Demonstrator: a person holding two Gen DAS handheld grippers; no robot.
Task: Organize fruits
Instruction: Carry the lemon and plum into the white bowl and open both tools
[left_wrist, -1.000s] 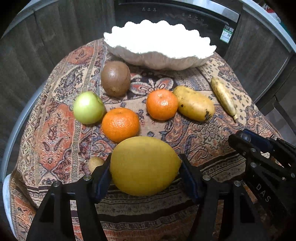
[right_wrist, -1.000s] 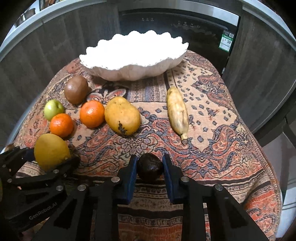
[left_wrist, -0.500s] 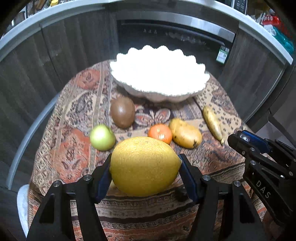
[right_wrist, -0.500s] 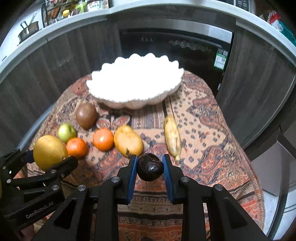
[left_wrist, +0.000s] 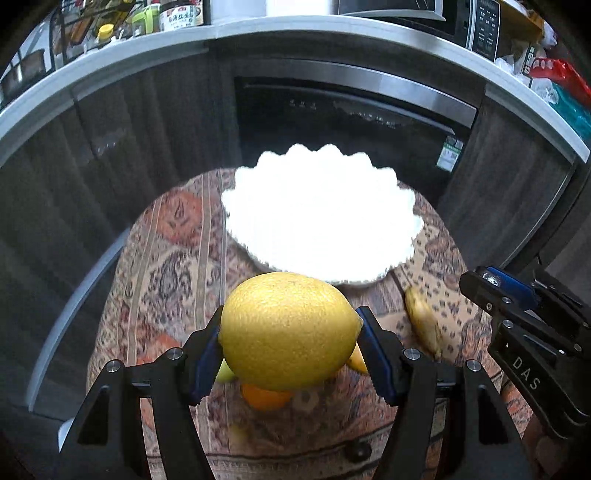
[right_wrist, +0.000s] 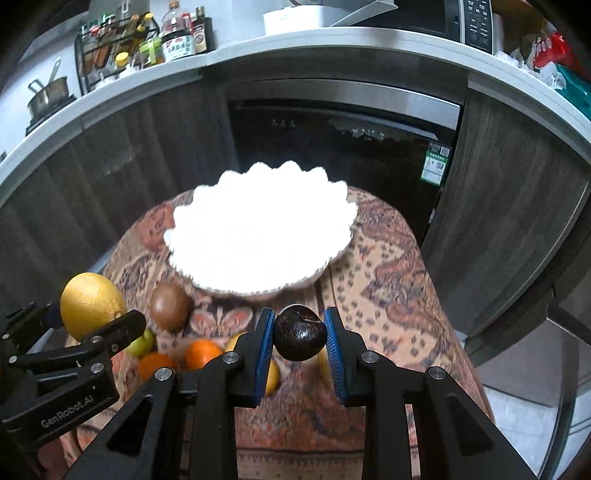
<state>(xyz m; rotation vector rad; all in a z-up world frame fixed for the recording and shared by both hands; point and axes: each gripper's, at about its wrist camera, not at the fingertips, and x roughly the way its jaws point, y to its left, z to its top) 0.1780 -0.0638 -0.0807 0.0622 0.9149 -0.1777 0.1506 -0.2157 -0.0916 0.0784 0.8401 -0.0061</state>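
above the patterned tablecloth (right_wrist: 388, 280) both grippers had come up off the table since a second before, each carrying a fruit. the left gripper (left_wrist: 288, 343) was clamped on the big yellow citrus (left_wrist: 290, 330), pads pressed to its two sides, and what had sat on the cloth among the other fruit now hung in the air in front of the white scalloped bowl (left_wrist: 321, 218). the right gripper (right_wrist: 299, 338) was squeezed tight on a small dark round fruit (right_wrist: 299, 338), wrinkled and glossy, likewise lifted clear of the cloth and lined up just short of the bowl's near rim.

as the hands rose, the table dropped away in both views, so the bowl looked smaller and more of the countertop came into sight. left behind on the cloth were a kiwi (right_wrist: 170, 306), a green apple (right_wrist: 142, 343) half hidden behind the left gripper, two oranges (right_wrist: 201, 352), and the pale banana (left_wrist: 424, 325) on the right side; a yellow-brown fruit was mostly covered by the right jaws.

the bowl looked washed out white, so i could not tell if anything lay inside. i judged the pick-up was done for these two and the carry to the bowl came next, with the heavy citrus the likelier to slip.
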